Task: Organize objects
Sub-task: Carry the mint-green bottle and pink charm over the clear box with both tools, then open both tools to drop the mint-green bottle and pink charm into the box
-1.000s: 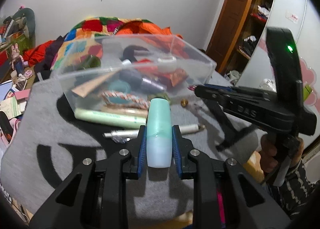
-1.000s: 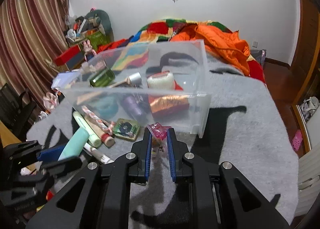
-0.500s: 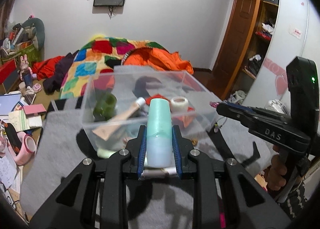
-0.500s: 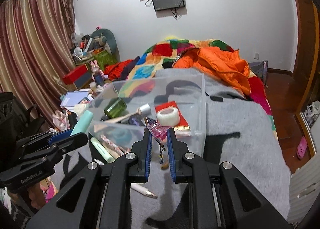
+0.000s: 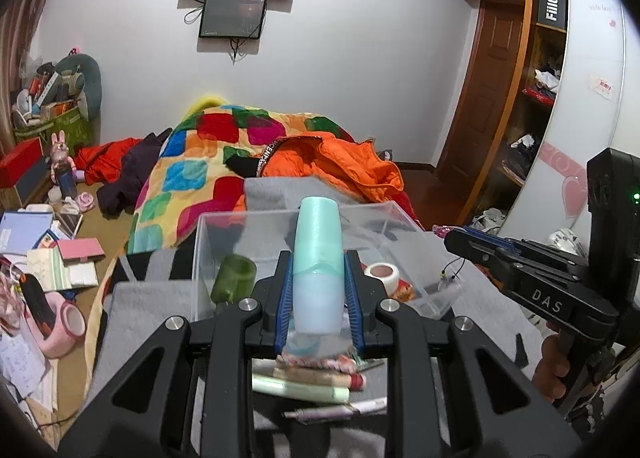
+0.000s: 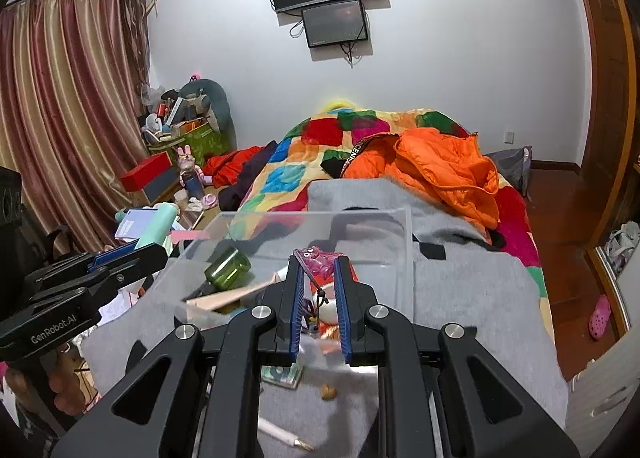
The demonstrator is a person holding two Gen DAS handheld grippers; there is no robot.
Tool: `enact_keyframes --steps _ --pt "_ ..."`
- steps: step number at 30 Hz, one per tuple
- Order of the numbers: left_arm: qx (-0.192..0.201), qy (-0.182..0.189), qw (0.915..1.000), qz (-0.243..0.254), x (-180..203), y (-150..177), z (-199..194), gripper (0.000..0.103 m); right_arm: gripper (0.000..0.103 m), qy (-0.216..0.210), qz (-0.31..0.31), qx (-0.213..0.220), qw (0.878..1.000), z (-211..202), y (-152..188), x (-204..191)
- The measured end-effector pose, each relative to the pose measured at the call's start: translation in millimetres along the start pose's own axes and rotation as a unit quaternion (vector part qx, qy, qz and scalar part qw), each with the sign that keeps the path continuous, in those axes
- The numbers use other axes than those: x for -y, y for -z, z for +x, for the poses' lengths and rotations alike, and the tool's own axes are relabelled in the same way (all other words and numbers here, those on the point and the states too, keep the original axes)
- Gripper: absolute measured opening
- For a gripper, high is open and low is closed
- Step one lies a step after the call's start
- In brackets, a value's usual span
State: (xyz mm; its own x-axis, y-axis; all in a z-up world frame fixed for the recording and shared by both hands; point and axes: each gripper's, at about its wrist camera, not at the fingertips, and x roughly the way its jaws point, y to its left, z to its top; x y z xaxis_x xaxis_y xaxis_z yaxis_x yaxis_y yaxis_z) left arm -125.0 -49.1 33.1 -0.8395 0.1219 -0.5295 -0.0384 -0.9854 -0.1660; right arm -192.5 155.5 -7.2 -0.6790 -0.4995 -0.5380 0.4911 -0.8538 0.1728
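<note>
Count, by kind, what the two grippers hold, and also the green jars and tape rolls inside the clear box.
Mint bottle, in the left gripper: 1
Pink charm, in the right gripper: 1
Green jar: 1
Tape roll: 1
Total: 4

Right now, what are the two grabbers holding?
Left gripper: shut on the mint green bottle.
Right gripper: shut on the pink charm.

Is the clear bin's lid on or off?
Off: the clear bin is open-topped, and the green jar and tape roll inside show unobstructed.
</note>
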Motion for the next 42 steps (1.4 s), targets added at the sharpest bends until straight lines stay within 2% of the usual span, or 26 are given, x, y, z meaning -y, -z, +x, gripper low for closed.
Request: enact_keyframes --steps 8,20,28,33,42 --pt "-0.009 -0.005 0.9999 0.000 -6.9 -12.4 23.0 0.024 0.014 -0.009 -0.001 -0.011 1.000 21.8 -7.3 -4.5" --pt "-0.052 -0.009 0.9986 -0.001 -12.2 -6.1 67.8 0.024 0.014 -0.006 -0.013 -0.060 0.998 70.9 4.7 -16.1" --pt "-0.081 -0.011 0.9966 0.001 -14.4 5.9 90.1 0.024 0.014 -0.001 -0.022 -0.078 0.997 81.5 11.4 -15.5" --pt "-0.090 -0.008 0.9959 0.005 -14.1 12.0 92.6 0.024 0.014 0.003 -0.037 -0.082 0.996 82.9 13.7 -21.8" --pt "-0.082 -0.010 0.9965 0.014 -8.5 14.0 77.6 0.026 0.016 0.009 -0.047 -0.087 0.995 74.7 18.3 -23.3"
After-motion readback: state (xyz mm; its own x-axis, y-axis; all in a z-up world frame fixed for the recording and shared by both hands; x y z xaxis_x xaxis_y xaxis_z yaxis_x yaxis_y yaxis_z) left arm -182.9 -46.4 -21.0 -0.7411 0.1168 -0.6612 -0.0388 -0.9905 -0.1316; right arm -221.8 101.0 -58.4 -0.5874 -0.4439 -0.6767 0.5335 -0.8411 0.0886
